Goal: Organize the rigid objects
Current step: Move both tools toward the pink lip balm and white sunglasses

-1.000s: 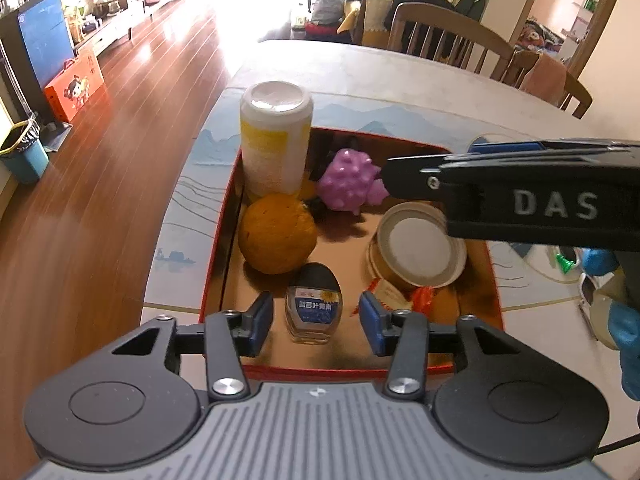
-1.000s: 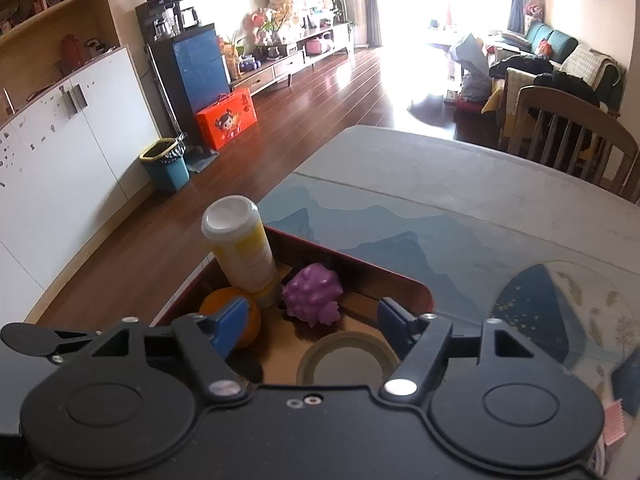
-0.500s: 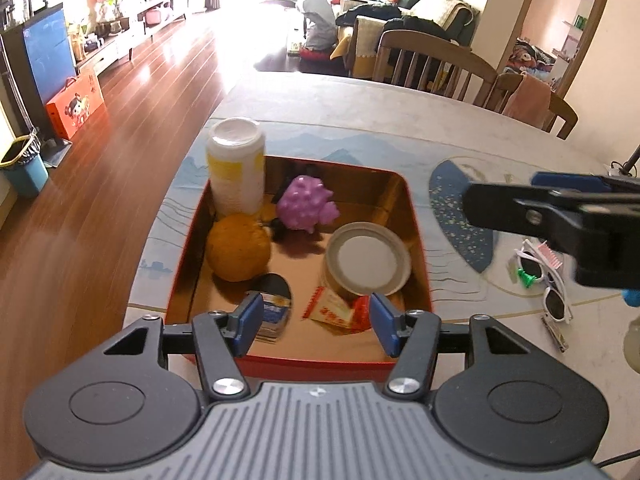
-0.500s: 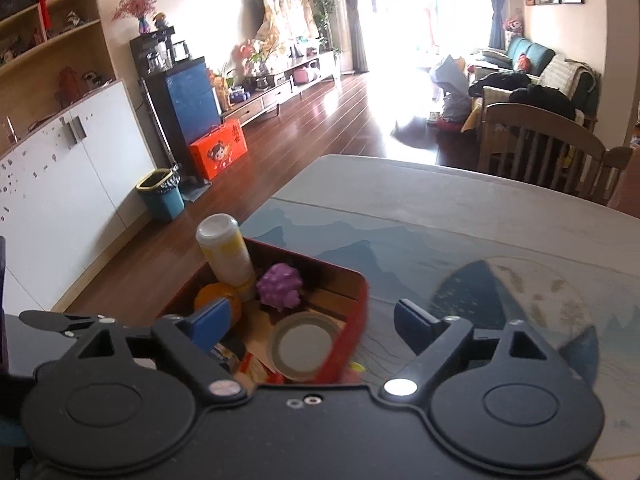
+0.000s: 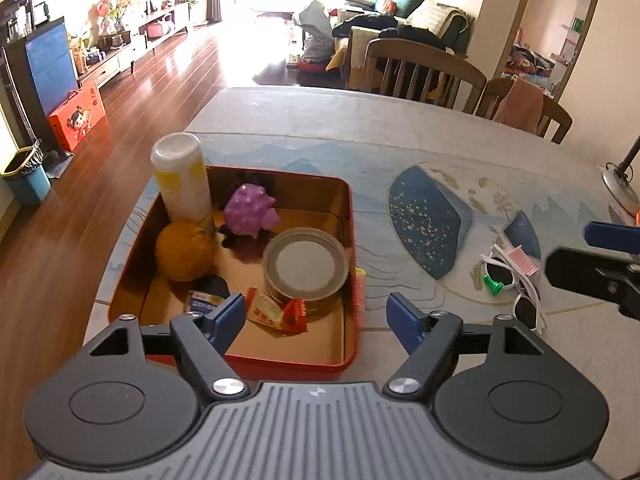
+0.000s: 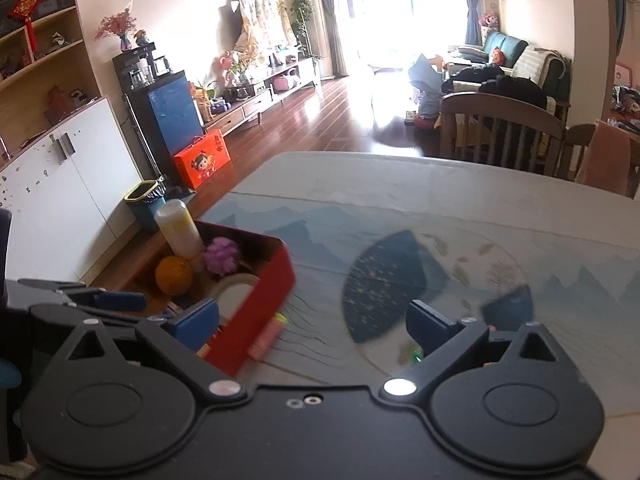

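A red tin tray (image 5: 248, 360) (image 6: 256, 316) sits at the table's left edge. It holds a white and yellow bottle (image 5: 182, 180) (image 6: 178, 228), an orange (image 5: 185, 250) (image 6: 174, 275), a purple spiky toy (image 5: 250, 216) (image 6: 222, 255), a round lidded tin (image 5: 306, 266), a small dark bottle (image 5: 208, 294) and red snack packets (image 5: 280, 312). My left gripper (image 5: 318, 322) is open and empty above the tray's near right corner. My right gripper (image 6: 312, 322) is open and empty over the table right of the tray; it also shows in the left wrist view (image 5: 600, 260).
White sunglasses (image 5: 516, 292), a pink comb (image 5: 522, 260) and a small green piece (image 5: 493, 286) lie on the table to the right. A pink and yellow item (image 6: 270, 332) lies beside the tray's right wall. Chairs (image 5: 420, 68) stand behind the table. A lamp base (image 5: 618, 184) is far right.
Both grippers have pulled back and up from the tray and shifted right. The small dark bottle, earlier between my left fingers, lies in the tray. Both grippers' jaws stand wider.
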The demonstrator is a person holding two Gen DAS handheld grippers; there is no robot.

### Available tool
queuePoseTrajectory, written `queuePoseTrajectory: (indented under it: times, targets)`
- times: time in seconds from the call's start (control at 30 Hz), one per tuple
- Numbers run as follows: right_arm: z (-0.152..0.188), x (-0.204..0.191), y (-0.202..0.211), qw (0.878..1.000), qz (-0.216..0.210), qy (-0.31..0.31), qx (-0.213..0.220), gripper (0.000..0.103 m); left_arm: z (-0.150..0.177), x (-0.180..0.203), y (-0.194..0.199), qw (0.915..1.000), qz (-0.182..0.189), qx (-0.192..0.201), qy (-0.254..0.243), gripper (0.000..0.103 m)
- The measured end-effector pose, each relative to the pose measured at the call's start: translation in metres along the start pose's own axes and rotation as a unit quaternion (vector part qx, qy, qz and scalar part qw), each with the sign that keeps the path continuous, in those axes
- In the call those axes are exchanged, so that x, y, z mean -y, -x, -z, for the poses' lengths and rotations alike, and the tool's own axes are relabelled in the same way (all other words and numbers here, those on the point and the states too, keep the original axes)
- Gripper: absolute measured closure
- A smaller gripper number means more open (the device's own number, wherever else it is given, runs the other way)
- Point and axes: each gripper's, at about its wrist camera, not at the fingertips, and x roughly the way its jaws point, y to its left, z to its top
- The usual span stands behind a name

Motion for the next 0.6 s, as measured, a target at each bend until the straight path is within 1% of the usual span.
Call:
queuePoseTrajectory:
  times: [0.1, 0.2, 0.33, 0.47, 0.6]
  targets:
    - [0.011, 0.013, 0.005, 1.0, 0.006, 0.001, -0.006, 0.002, 0.004, 0.01, -0.003, 1.0, -0.008, -0.002, -0.003, 0.026]
    - [0.022, 0.027, 0.008, 1.0, 0.007, 0.002, -0.015, 0.002, 0.008, 0.022, -0.004, 1.0, -0.001, 0.002, -0.007, 0.026]
    - [0.031, 0.044, 0.01, 1.0, 0.007, 0.0, -0.027, 0.002, 0.013, 0.042, -0.005, 0.9998, 0.019, 0.005, -0.01, 0.026]
    - [0.037, 0.061, 0.012, 0.999, 0.006, -0.005, -0.035, 0.002, 0.017, 0.064, -0.009, 0.9989, 0.039, 0.007, -0.025, 0.026]
    - [0.042, 0.073, 0.009, 0.999, 0.005, -0.003, -0.044, 0.002, 0.021, 0.084, -0.021, 0.9984, 0.033, 0.005, -0.045, 0.026]
